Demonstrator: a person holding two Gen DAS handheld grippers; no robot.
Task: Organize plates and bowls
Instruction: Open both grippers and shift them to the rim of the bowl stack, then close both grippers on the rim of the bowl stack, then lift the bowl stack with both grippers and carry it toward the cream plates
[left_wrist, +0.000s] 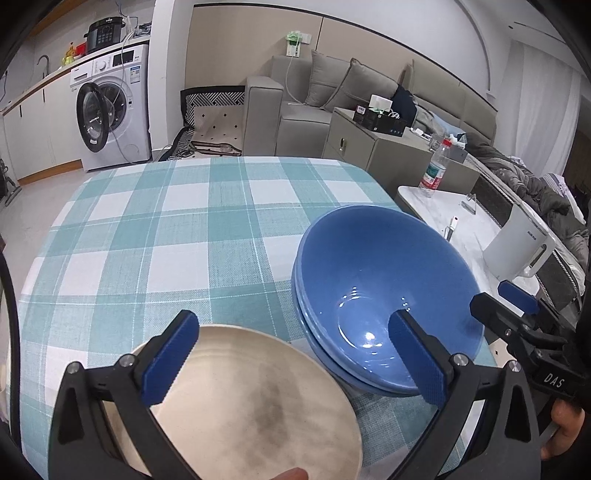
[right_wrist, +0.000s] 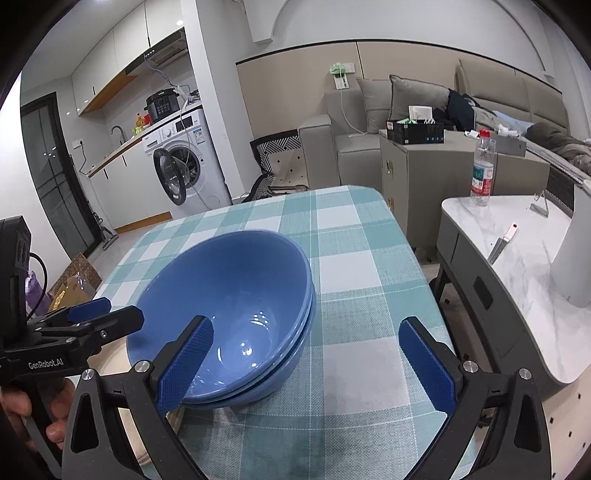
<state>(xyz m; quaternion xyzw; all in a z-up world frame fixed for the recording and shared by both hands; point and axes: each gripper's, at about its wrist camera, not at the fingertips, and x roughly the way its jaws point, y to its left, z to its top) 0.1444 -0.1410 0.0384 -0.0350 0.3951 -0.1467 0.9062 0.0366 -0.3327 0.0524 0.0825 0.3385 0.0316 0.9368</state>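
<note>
A stack of blue bowls sits on the checked tablecloth at the right; it also shows in the right wrist view. A cream plate lies just left of the bowls, near the front edge. My left gripper is open above the plate, its right finger over the bowls' near rim. My right gripper is open, its left finger over the bowls' rim, the right one above the cloth. Each gripper shows in the other's view: the right gripper, the left gripper.
A white marble side table stands to the right with a water bottle, a knife and a white kettle. A grey cabinet, a sofa and a washing machine stand behind.
</note>
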